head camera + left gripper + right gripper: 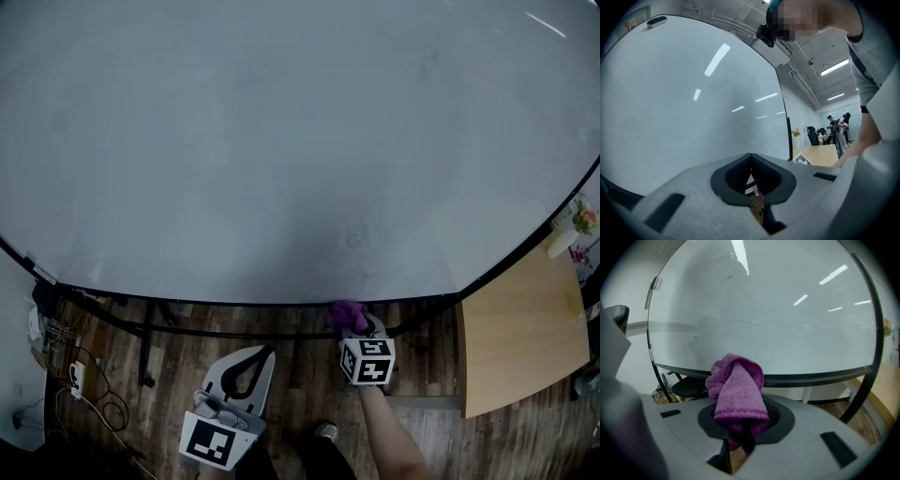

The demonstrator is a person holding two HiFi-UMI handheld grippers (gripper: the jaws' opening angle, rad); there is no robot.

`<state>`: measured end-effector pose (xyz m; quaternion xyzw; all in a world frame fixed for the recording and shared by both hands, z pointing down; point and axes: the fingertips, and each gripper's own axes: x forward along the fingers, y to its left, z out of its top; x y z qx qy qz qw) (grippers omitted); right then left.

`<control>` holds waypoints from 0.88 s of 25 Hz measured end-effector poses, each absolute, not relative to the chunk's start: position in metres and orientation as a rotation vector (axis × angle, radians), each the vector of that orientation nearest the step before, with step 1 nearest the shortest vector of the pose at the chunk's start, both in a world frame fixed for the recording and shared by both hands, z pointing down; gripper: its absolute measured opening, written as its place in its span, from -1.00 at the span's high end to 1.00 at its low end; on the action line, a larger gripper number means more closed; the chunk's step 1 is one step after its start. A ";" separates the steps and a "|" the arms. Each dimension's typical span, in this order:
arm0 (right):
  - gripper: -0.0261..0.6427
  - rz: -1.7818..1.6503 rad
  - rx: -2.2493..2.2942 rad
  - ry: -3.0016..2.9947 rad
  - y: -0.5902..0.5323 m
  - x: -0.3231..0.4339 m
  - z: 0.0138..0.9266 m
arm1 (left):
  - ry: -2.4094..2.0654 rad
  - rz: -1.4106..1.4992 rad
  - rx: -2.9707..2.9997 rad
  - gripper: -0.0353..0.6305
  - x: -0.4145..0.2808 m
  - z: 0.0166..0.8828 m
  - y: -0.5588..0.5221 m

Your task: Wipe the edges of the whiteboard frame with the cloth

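Note:
The whiteboard fills most of the head view, and its dark bottom frame edge curves across below it. My right gripper is shut on a bunched purple cloth, which sits right at the bottom frame edge. In the right gripper view the cloth sticks out of the jaws in front of the frame edge. My left gripper hangs lower and to the left, off the board, shut with nothing in it. The left gripper view looks along the board to its right frame edge.
A wooden table stands against the board's lower right, with a flower vase beyond it. A power strip and cables lie on the floor at left. The stand's crossbar runs under the board. People stand far off.

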<state>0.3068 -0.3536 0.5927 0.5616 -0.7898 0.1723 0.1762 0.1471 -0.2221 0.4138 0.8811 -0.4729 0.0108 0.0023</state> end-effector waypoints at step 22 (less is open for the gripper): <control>0.68 0.495 1.619 -2.211 -0.367 0.409 0.595 | -1.454 0.041 2.774 0.84 0.243 0.417 -0.241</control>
